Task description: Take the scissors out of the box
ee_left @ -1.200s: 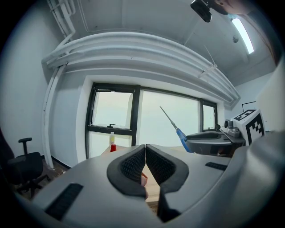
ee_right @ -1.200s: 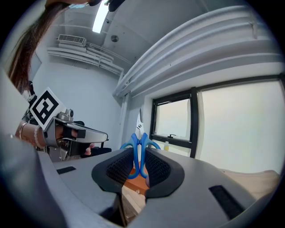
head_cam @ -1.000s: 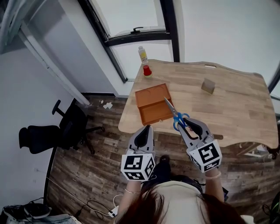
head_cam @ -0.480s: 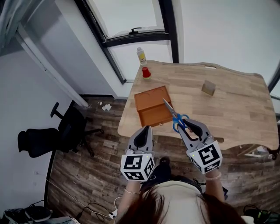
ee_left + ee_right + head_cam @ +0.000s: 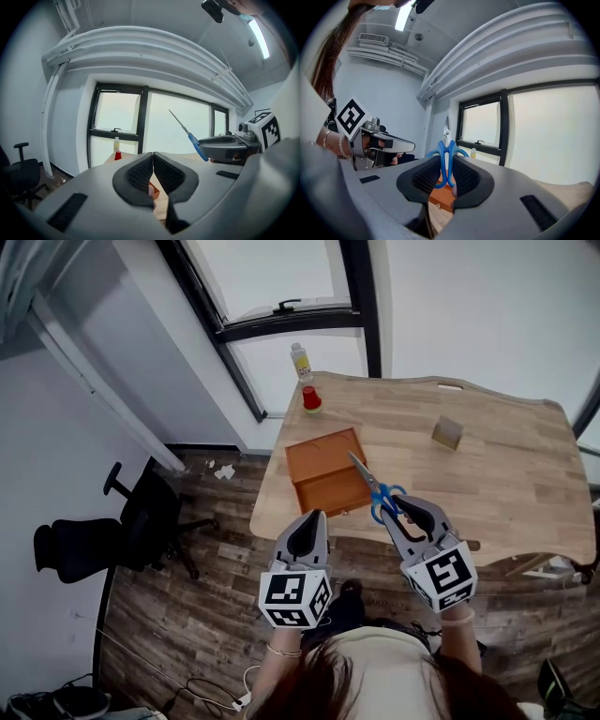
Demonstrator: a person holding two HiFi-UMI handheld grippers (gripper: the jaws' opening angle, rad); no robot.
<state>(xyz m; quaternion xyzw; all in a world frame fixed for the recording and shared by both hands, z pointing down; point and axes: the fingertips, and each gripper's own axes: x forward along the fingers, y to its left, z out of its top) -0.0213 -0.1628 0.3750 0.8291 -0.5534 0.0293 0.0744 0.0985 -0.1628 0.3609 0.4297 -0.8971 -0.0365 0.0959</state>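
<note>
Right gripper (image 5: 401, 506) is pinching the scissors (image 5: 375, 486) by the blue handle loops; the right gripper view is showing both loops squeezed between the pads (image 5: 461, 177). Left gripper (image 5: 308, 518) is idling beside it, jaws pressed together on nothing.

The scissors are hanging in the air, out of the box (image 5: 323, 440). The long axis is running from the right gripper away from the person and slightly left, blades leading. From the head view the tip is lining up with the box's right wall.

The box is sitting at the table (image 5: 497, 474) edge, ahead of both grippers. Bare tabletop is lying to the scissors' right, so I judge that putting them down calls for swinging rightward, away from the box.
</note>
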